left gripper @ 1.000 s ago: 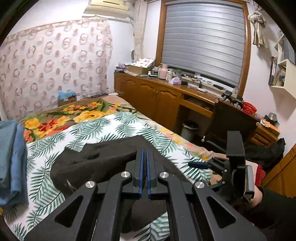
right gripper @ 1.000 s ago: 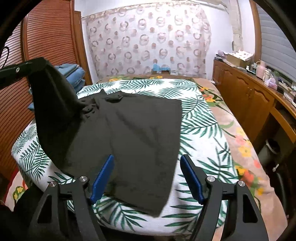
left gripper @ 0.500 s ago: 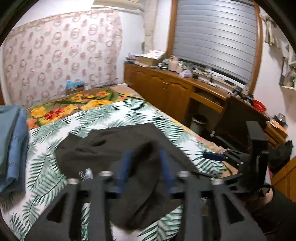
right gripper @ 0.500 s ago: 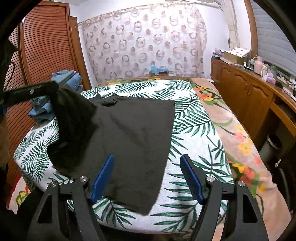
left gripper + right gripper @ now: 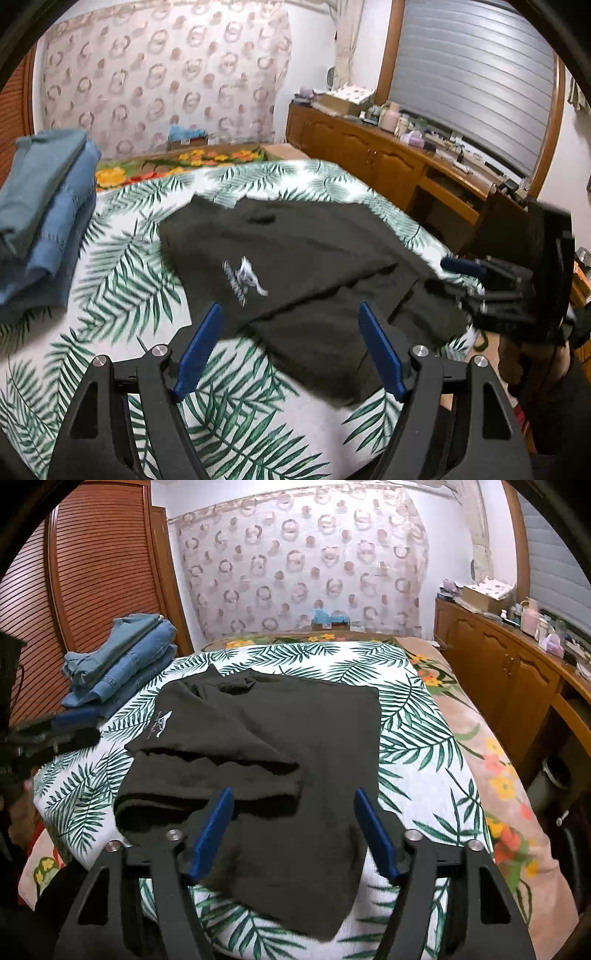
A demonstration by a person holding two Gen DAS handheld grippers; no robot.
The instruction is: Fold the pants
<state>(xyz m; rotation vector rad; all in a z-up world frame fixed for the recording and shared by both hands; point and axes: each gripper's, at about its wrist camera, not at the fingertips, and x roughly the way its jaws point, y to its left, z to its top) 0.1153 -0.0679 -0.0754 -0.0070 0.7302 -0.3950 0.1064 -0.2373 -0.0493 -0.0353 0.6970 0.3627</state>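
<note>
The dark pants (image 5: 280,760) lie on the leaf-print bedspread (image 5: 417,738), one leg folded over the other, a small white logo (image 5: 160,720) facing up. They also show in the left wrist view (image 5: 314,266). My left gripper (image 5: 290,349) is open and empty, just above the near edge of the pants. My right gripper (image 5: 293,834) is open and empty over the lower part of the pants. Each gripper shows at the edge of the other's view: the right one (image 5: 517,291) and the left one (image 5: 48,734).
A stack of folded blue jeans (image 5: 122,661) sits on the bed's far left side, also in the left wrist view (image 5: 40,214). A wooden cabinet (image 5: 509,679) runs along the right. A slatted wooden wardrobe door (image 5: 92,576) stands at left.
My left gripper opened and let go of the pant leg, which now lies folded over the other leg. The left gripper drew back. The right gripper stayed open.
</note>
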